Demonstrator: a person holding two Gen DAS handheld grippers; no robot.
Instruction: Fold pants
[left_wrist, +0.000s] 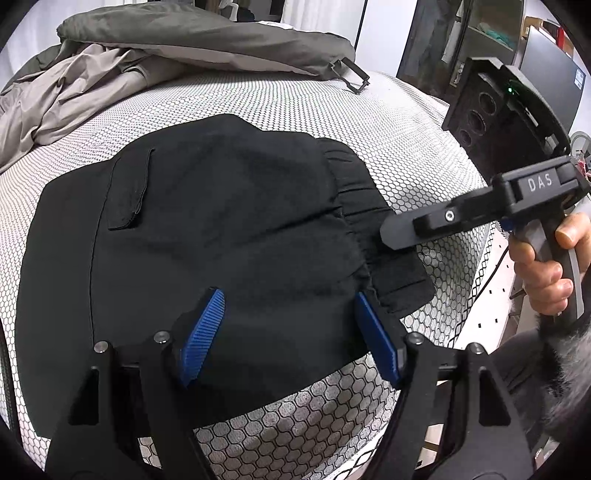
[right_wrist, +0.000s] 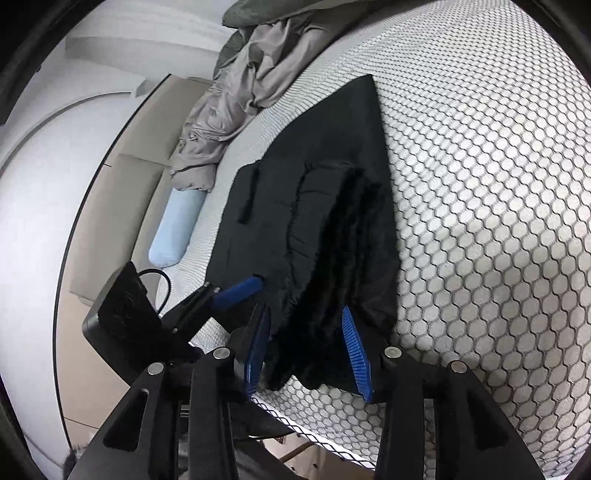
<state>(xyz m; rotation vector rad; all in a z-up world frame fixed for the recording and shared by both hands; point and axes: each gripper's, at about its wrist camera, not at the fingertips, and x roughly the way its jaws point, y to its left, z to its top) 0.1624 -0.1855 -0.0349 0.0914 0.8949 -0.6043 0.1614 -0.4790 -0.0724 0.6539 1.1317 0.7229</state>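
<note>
Most of the folding is looking done: black pants (left_wrist: 221, 240) are lying as a compact stack mid-frame on the honeycomb mattress (left_wrist: 388, 122). Left gripper (left_wrist: 288, 332) is hovering agape; right gripper (right_wrist: 306, 347) is straddling the waistband (right_wrist: 332, 258), pads unclamped.

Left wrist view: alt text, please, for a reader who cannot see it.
Folded black pants lie on a honeycomb-patterned mattress, the open left gripper poised over their near edge. The right gripper, held in a hand, reaches their elastic waistband; grey bedding is bunched behind.
</note>
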